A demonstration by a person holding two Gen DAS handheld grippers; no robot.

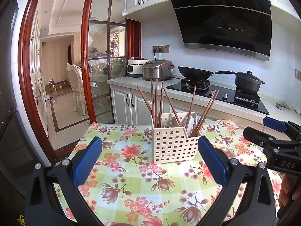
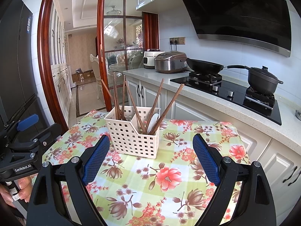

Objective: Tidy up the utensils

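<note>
Kitchen; small table under a floral cloth (image 1: 131, 171), stove counter behind it. We log one white slotted caddy (image 1: 174, 145) mid-cloth, two compartments, chopsticks (image 1: 156, 101) upright-leaning in both and a white spoon (image 2: 153, 122) in the right one. Caddy sits ahead of both grippers, between their tips. Left gripper (image 1: 149, 160) and right gripper (image 2: 151, 157) both spread, empty; neither clearly nearer. Legible: "DAS", "GenRobot.AI".
</note>
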